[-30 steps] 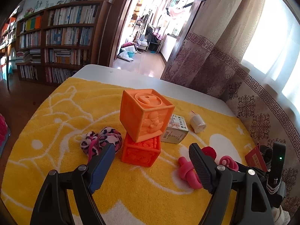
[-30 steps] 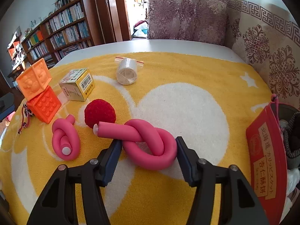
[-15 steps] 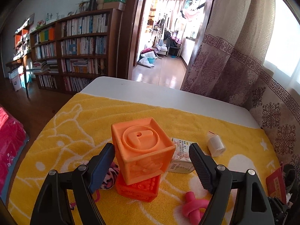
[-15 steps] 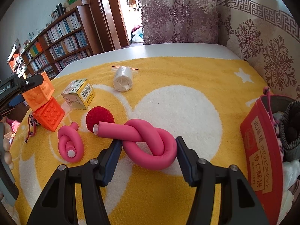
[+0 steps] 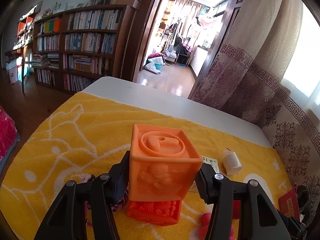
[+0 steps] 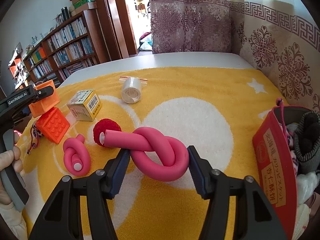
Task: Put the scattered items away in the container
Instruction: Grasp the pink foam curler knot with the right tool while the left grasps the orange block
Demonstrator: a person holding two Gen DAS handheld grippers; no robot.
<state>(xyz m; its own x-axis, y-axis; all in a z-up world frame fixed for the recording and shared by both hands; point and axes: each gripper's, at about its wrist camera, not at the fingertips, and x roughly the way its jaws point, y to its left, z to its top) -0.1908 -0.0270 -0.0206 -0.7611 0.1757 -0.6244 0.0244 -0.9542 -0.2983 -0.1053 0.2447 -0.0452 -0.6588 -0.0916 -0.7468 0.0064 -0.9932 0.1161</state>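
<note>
Orange soft-rubber cube with a raised spiral on its top face (image 5: 163,168) sits low in the centre of the left wrist view, between the fingers of the left gripper (image 5: 162,177). The jaws are closing, and both ribbed pads already press its side walls. A moulded relief figure faces the camera. Under it, slightly askew, lies a darker red-orange rubber cube (image 5: 154,212), studded on the face seen in the right wrist view. Both rest on a yellow terry towel with white line drawings (image 5: 84,132) spread over a white desk (image 5: 152,98).

In the right wrist view, the right gripper (image 6: 158,167) clamps a thick pink foam tube tied in a loose knot (image 6: 158,152). Its pads bear on the outer sides of the loop, and its free end, long axis roughly level across the frame, points left toward a fuzzy dark-red ball (image 6: 106,128) just beside it. A smaller knotted pink foam tube (image 6: 77,156) lies at lower left, its long axis running up and down the frame. Above them sit a small gold cardboard box with a barcode (image 6: 85,105) and a white roll in a clear bag (image 6: 131,90), its open end toward the camera. At the right edge stands a red fabric pouch with printed characters (image 6: 274,160), open and already holding knitted and fluffy things.
</note>
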